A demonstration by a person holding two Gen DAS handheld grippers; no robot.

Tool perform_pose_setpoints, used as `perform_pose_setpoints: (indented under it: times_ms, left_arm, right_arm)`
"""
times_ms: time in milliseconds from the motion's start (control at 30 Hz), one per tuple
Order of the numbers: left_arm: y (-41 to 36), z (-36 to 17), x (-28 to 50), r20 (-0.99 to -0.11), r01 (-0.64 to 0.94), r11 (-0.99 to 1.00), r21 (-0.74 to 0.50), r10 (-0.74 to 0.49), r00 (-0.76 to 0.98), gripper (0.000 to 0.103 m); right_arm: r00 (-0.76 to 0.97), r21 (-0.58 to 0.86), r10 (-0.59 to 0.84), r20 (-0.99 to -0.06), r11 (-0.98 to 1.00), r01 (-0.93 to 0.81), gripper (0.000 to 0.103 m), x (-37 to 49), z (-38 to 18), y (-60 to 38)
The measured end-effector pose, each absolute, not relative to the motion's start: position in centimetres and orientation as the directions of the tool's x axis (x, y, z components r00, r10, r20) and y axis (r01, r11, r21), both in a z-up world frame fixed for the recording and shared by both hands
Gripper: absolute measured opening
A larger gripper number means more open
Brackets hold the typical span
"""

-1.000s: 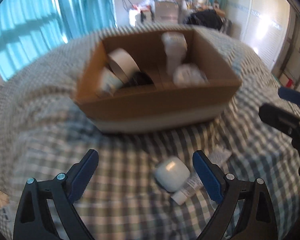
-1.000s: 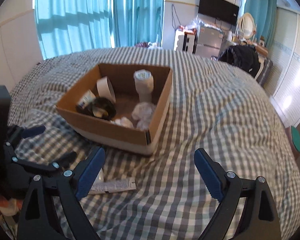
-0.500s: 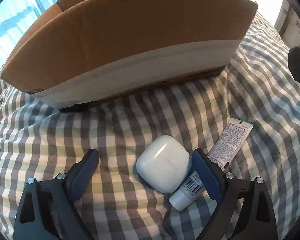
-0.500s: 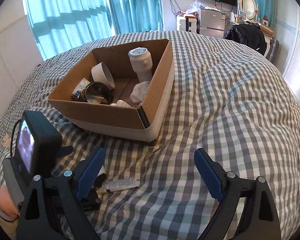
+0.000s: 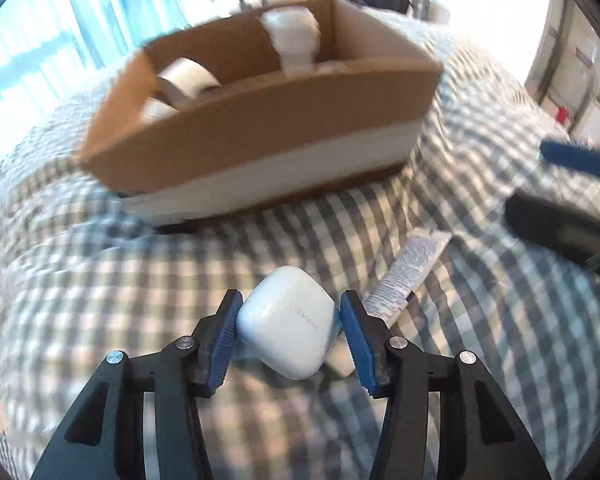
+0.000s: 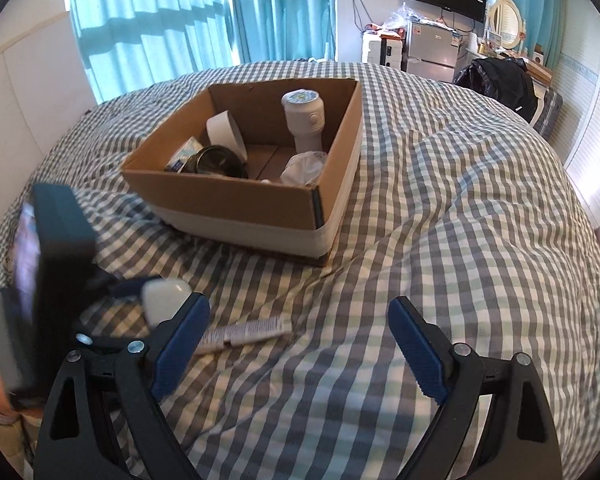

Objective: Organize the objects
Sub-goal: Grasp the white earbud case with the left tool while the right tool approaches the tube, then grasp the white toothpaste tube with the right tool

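My left gripper (image 5: 288, 328) is shut on a white earbud case (image 5: 286, 320) and holds it just above the checked bedspread, in front of the cardboard box (image 5: 268, 152). The case also shows in the right wrist view (image 6: 162, 296), held at the left. A white tube (image 5: 410, 276) lies on the bedspread to the right of the case; it also shows in the right wrist view (image 6: 246, 330). My right gripper (image 6: 298, 344) is open and empty, low over the bed, right of the tube. The box (image 6: 236, 200) holds a white bottle (image 6: 306, 118), a tape roll (image 6: 226, 132) and other items.
The checked bedspread (image 6: 460, 240) covers the whole bed. Teal curtains (image 6: 160, 20) hang behind the box. A fridge, TV and clutter stand at the far right wall (image 6: 440, 48). The right gripper's blue finger (image 5: 576, 160) shows at the right of the left wrist view.
My left gripper has closed on the earbud case and lifted it off the bedspread, pulling back from the box. The tube stays on the bed. My right gripper stays open.
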State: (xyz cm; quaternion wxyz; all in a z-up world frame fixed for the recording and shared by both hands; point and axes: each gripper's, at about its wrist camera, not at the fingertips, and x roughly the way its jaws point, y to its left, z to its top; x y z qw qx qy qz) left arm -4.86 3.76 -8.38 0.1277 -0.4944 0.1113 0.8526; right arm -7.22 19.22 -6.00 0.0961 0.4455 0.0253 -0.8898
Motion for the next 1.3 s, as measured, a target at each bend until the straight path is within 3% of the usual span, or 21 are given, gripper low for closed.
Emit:
perform_pose_setpoints:
  times_ms: [400,467,733,867,933,1067,1300]
  left_arm:
    - [-3.7,-4.1,-5.1,-0.803,-0.160,-0.985,0.064,0.045,-0.594,0.050]
    - [-4.4,-4.0,-5.2,-0.793,-0.146,-0.988,0.053,0.048,-0.608,0.033]
    - [-5.1,-5.8,-6.4,-0.814,-0.157,-0.987,-0.022,0.108,-0.571,0.033]
    - [-5.4,-6.1,-6.5,-0.819,-0.155,-0.986,-0.053,0.132,-0.559,0.033]
    - [-5.3,-6.1,-6.4,-0.821,-0.158,-0.986,-0.054,0.134,-0.555,0.033]
    - [-4.8,-6.5,-6.5,-0.834,-0.162,-0.986,-0.031,0.114,-0.540,0.036]
    - [-3.0,-6.0,-6.3,-0.824,-0.180,-0.984,0.017,0.089,-0.560,0.064]
  right_arm:
    - [-0.419,0.080,-0.190,-0.888,-0.960,0.267,0.091,-8.1,-11.0,13.2]
    - [-0.377,0.073,-0.168,-0.911,-0.964,0.254,0.090,-8.6,-12.6,12.6]
    - [-0.328,0.076,-0.146,-0.933,-0.973,0.217,0.086,-10.8,-15.5,11.2]
    - [-0.342,0.077,-0.148,-0.928,-0.974,0.212,0.069,-11.8,-15.9,10.9]
    - [-0.351,0.066,-0.138,-0.926,-0.975,0.210,0.045,-12.1,-16.1,10.9]
    - [-0.375,0.083,-0.165,-0.912,-0.971,0.226,0.032,-11.7,-15.4,11.3]
    - [-0.435,0.064,-0.201,-0.878,-0.949,0.310,0.018,-9.7,-11.8,12.3]
